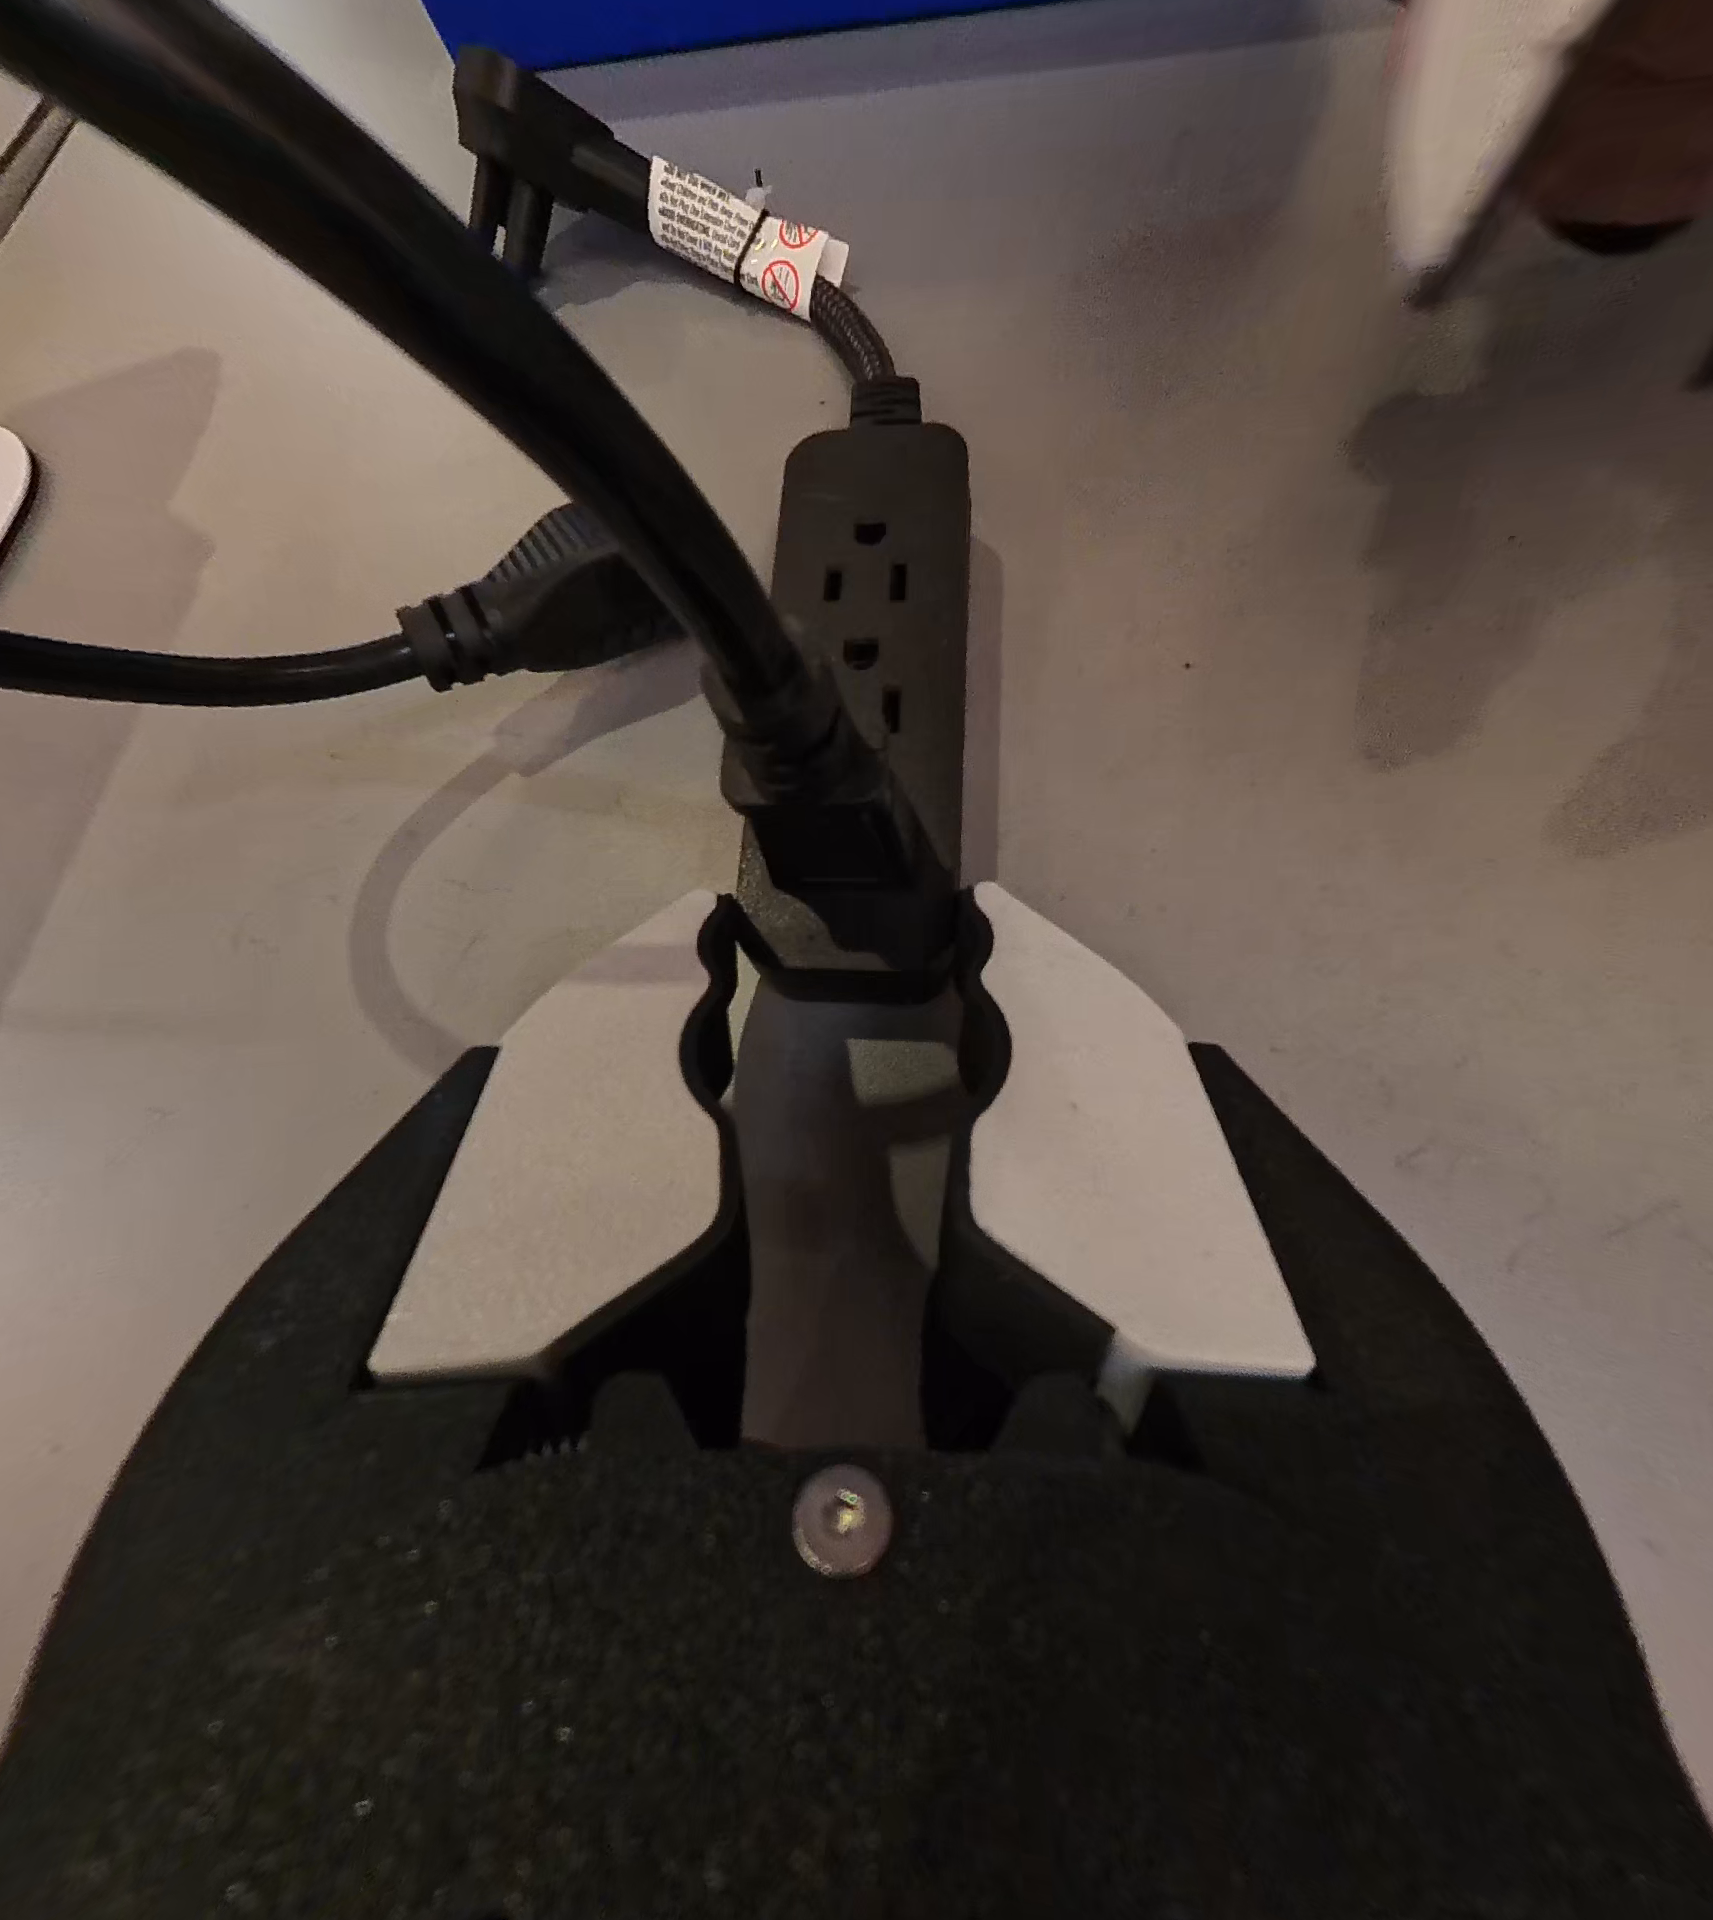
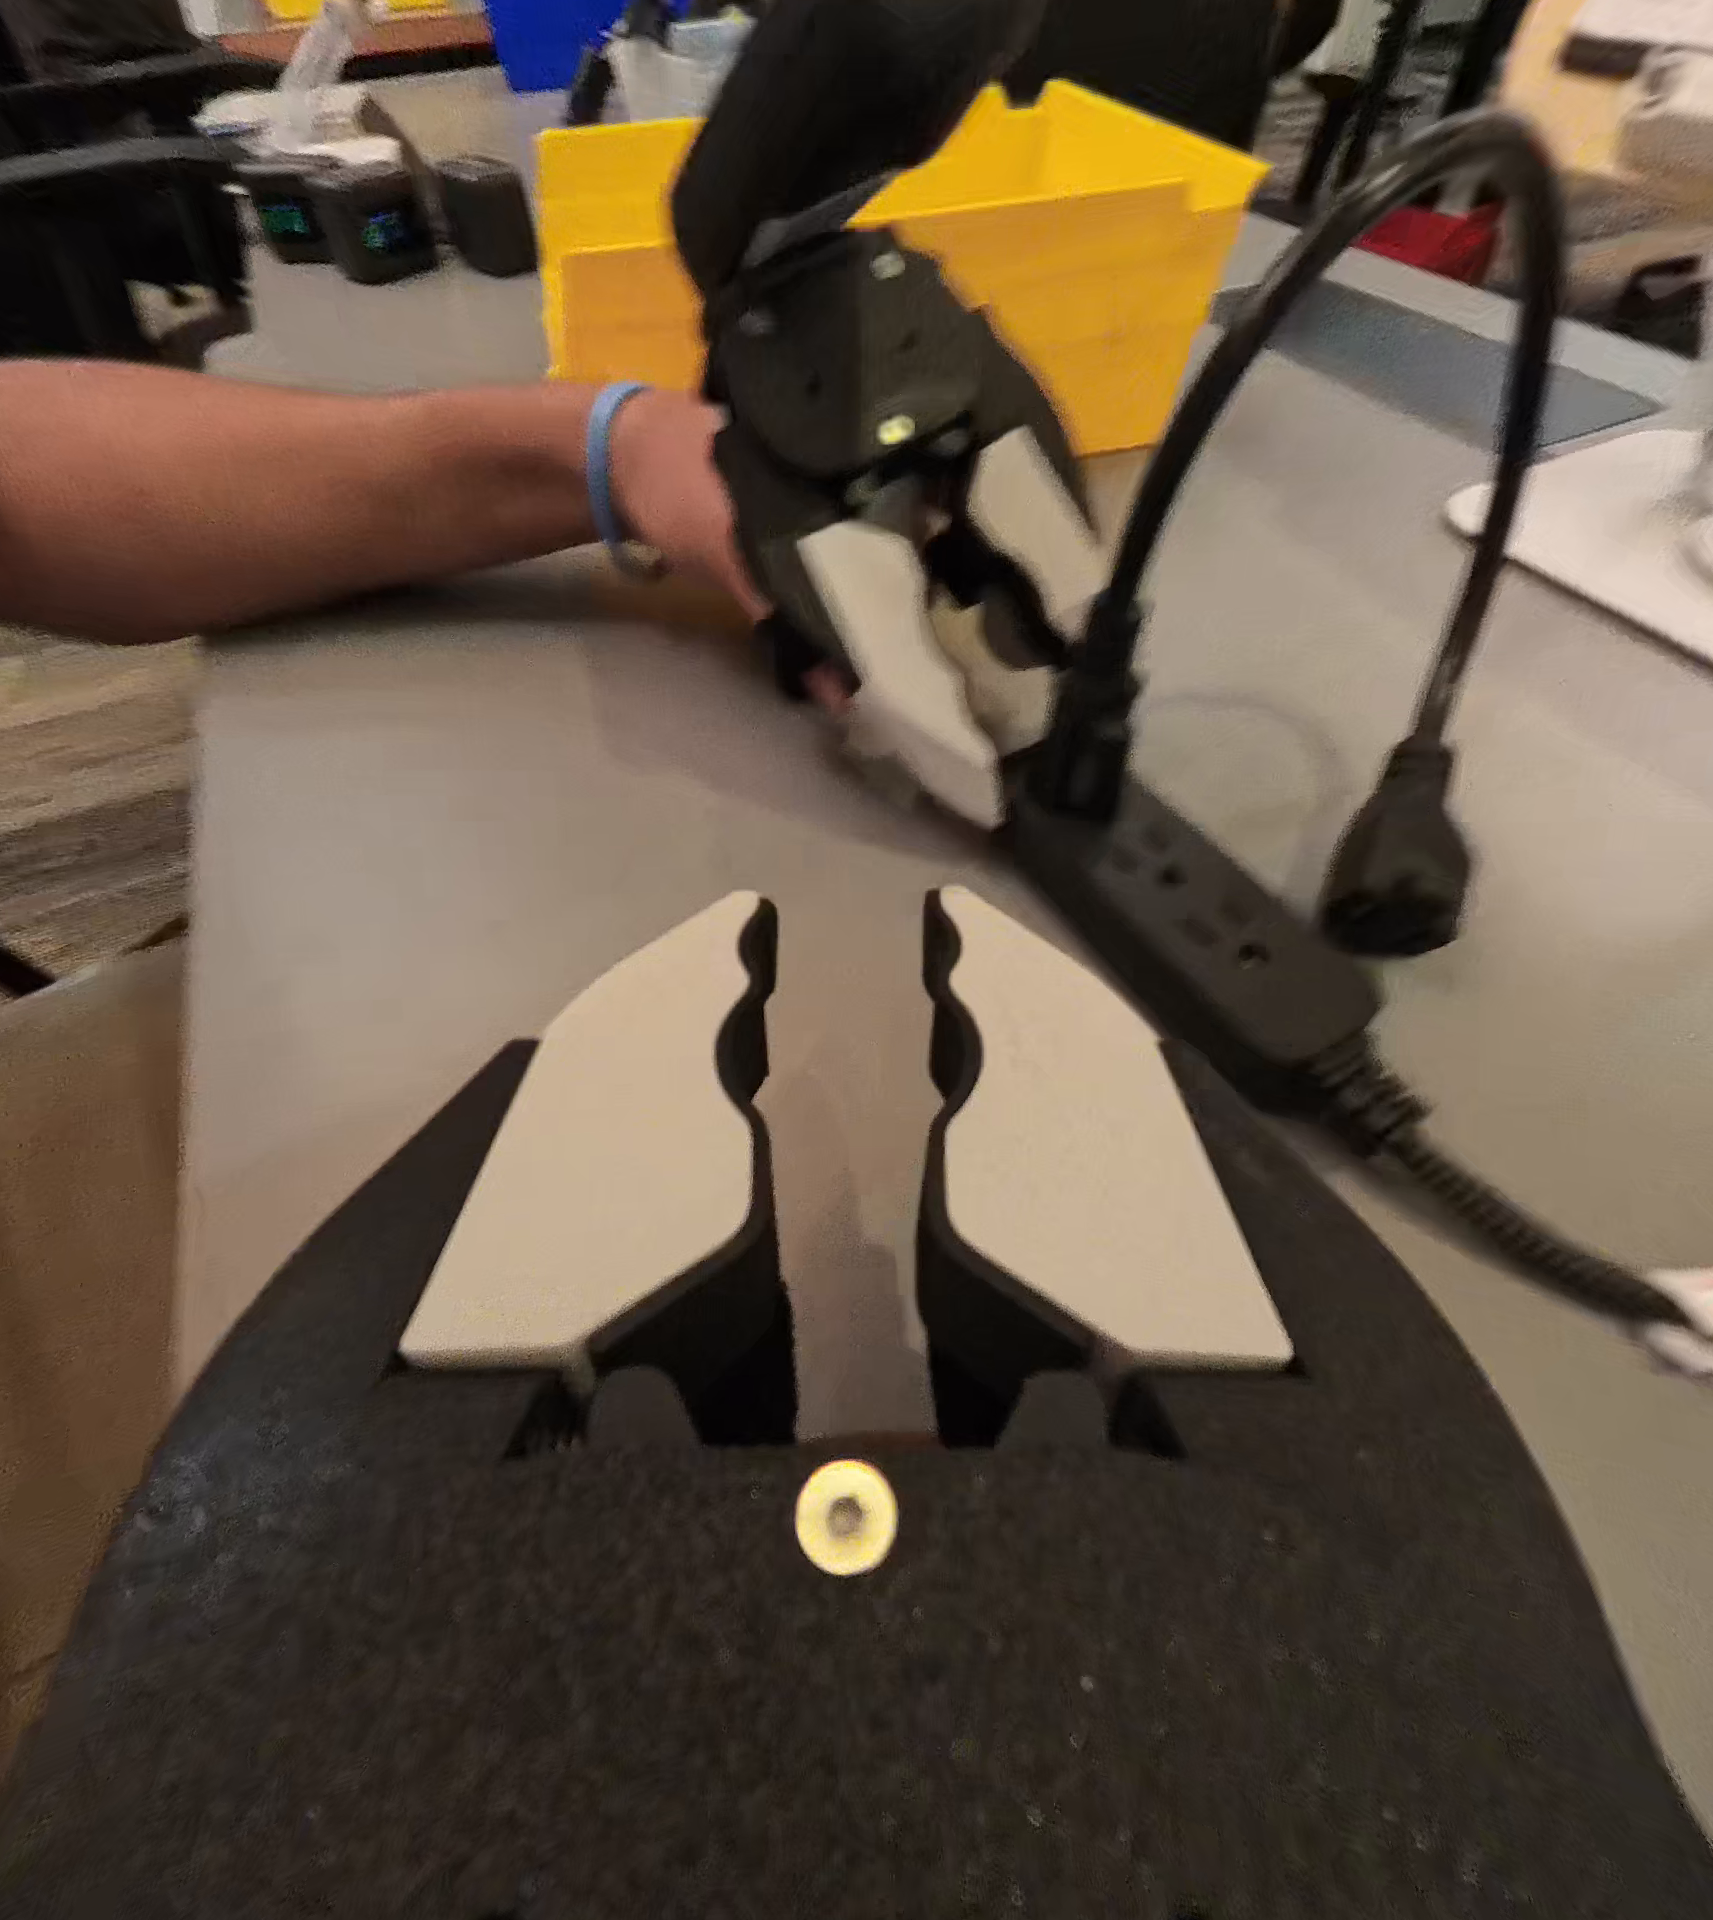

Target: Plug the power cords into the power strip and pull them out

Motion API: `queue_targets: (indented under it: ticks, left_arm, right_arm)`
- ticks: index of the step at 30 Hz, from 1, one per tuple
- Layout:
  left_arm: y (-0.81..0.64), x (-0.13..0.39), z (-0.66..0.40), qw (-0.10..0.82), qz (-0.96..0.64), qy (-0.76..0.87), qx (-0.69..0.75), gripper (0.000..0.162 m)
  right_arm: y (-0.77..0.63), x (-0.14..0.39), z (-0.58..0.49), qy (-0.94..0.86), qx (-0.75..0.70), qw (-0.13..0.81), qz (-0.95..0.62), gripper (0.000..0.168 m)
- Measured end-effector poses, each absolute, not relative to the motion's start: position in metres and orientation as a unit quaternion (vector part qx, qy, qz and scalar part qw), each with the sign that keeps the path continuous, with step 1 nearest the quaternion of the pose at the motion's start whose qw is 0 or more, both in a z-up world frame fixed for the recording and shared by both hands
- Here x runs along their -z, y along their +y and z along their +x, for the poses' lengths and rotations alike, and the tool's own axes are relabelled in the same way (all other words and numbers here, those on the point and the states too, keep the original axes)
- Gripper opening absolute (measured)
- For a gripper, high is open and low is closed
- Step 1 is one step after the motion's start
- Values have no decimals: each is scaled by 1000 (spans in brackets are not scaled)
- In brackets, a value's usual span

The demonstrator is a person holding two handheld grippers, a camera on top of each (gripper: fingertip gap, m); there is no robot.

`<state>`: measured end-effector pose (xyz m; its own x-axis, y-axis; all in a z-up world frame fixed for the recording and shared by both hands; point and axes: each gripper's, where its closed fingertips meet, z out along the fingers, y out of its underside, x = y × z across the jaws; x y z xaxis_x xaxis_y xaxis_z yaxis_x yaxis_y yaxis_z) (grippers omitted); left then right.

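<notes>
Pretty much everything we're working with is black: the power strip (image 1: pixel 873 623), the plug (image 1: pixel 821 821) seated in it, the loose plug (image 2: pixel 1397 862) and their glossy cords. The strip's own cable (image 2: pixel 1496 1216) has a woven braided pattern, with a white tag (image 1: pixel 748 234) showing little red marks. Both the left gripper (image 1: pixel 847 935) and right gripper (image 2: pixel 847 935) have pale grey fingers on speckled black bodies. We've got a plain grey worktop (image 1: pixel 1351 935), a bright yellow bin (image 2: pixel 1070 270) at its far edge, and a blue wristband (image 2: pixel 608 468).

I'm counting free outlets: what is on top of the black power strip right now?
One black plug stands in the power strip near the left gripper; two outlets beyond are free. The socket under the plug is hidden.
</notes>
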<state>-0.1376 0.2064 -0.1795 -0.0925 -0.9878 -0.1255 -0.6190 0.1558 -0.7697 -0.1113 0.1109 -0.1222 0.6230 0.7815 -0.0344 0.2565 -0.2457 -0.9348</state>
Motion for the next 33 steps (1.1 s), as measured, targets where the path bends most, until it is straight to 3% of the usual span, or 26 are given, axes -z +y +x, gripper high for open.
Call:
queue_targets:
  ticks: [5, 7, 9, 13, 23, 33]
  left_arm:
    - [206, 179, -137, 333, -586, 686, 276, 40]
    - [206, 179, -138, 333, -584, 686, 276, 40]
    - [206, 179, -139, 333, -580, 690, 276, 40]
    - [207, 179, -143, 330, -576, 694, 280, 39]
    - [208, 179, -144, 323, -578, 693, 285, 39]
    - [208, 179, -146, 317, -583, 689, 291, 39]
  right_arm:
    - [196, 125, -123, -413, -211, 471, -750, 40]
    - [207, 139, -136, -450, -245, 415, -752, 42]
    - [210, 153, -147, -471, -269, 370, -754, 39]
    - [214, 162, -154, -521, -242, 371, -730, 27]
    - [214, 151, -151, -516, -259, 396, -714, 26]
    - [215, 153, -152, -476, -184, 332, -794, 25]
